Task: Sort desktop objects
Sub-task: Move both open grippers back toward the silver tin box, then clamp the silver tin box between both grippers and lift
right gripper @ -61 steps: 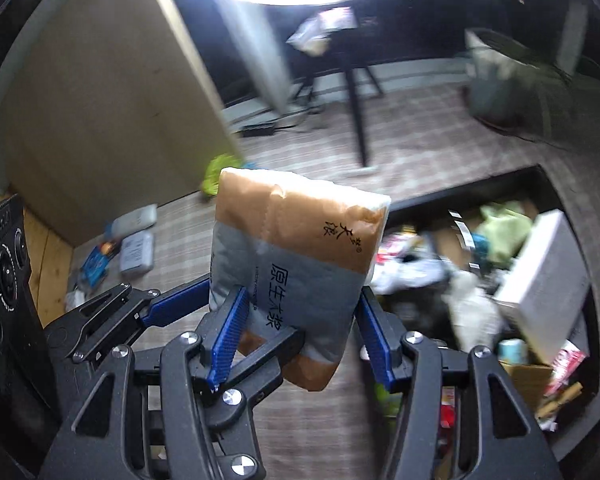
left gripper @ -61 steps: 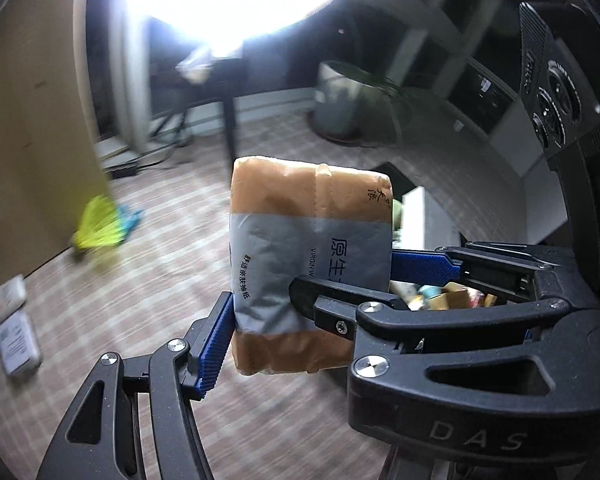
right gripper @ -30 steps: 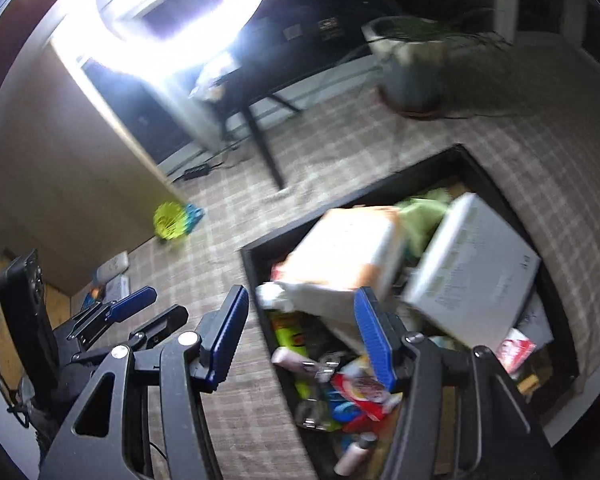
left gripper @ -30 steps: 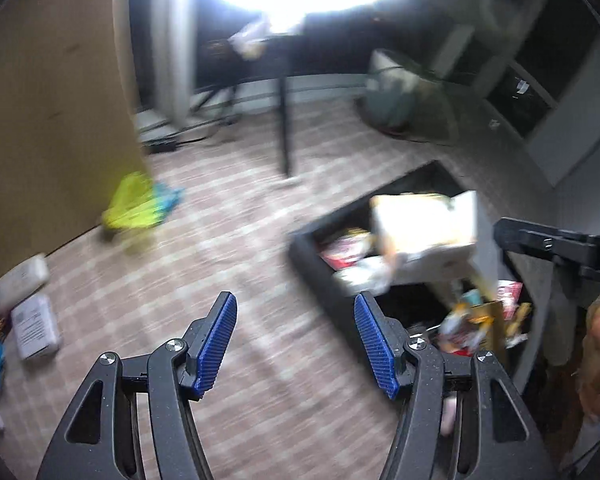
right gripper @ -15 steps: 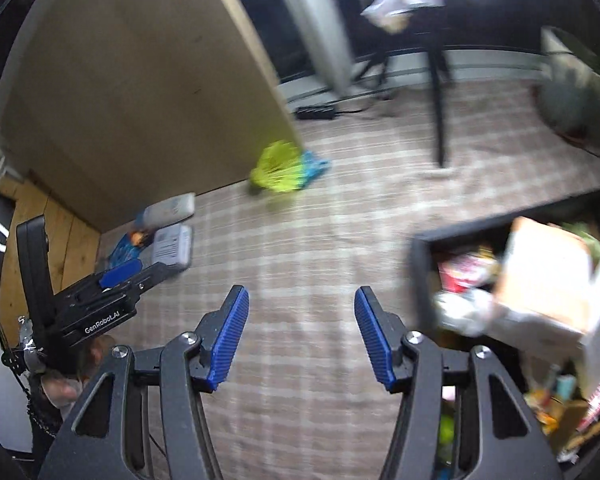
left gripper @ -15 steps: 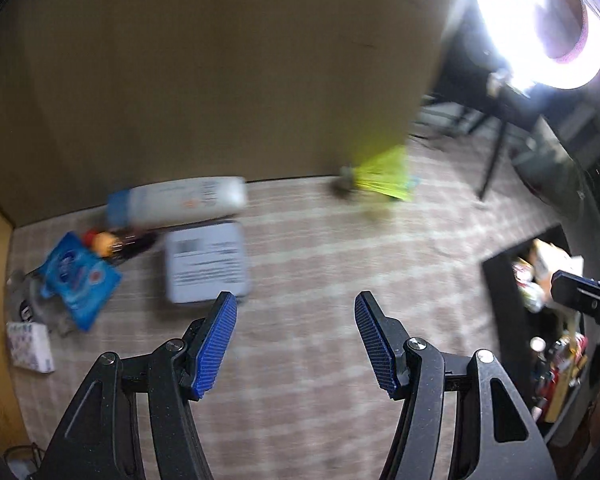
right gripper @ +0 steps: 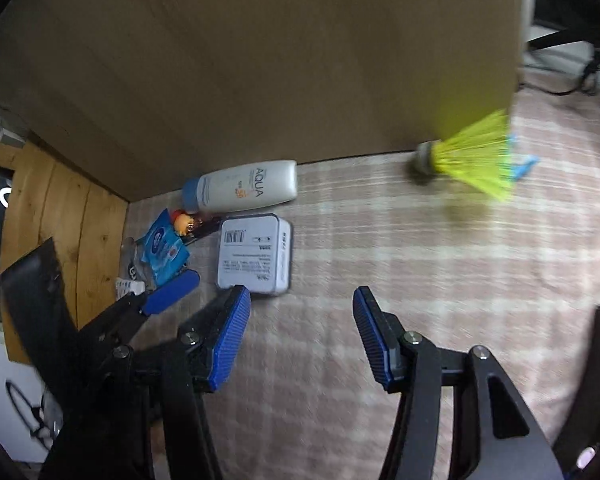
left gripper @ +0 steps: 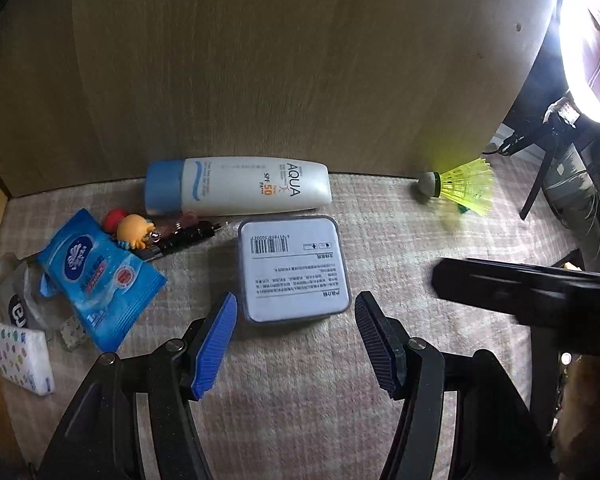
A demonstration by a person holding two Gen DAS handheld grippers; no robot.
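My left gripper (left gripper: 296,344) is open and empty, just in front of a white square box with a barcode (left gripper: 292,268). Behind the box lies a white AQUA sunscreen tube with a blue cap (left gripper: 236,192). To the left are a blue tissue pack (left gripper: 100,272), an orange toy keychain (left gripper: 136,230) and a small white patterned pack (left gripper: 22,356). A yellow shuttlecock (left gripper: 460,188) lies at the right. My right gripper (right gripper: 300,340) is open and empty, to the right of the box (right gripper: 254,254); the left gripper's fingers (right gripper: 168,298) show at its left.
A tall wooden panel (left gripper: 280,60) stands right behind the objects. A wooden board (right gripper: 60,208) borders the checked cloth (right gripper: 420,280) on the left. A bright ring light on a stand (left gripper: 588,52) is at the far right. The right gripper's body (left gripper: 532,288) reaches in from the right.
Both grippers have let go of the brown and grey packet, which landed in the black bin. Both have swung left and down toward the objects by the wooden panel.
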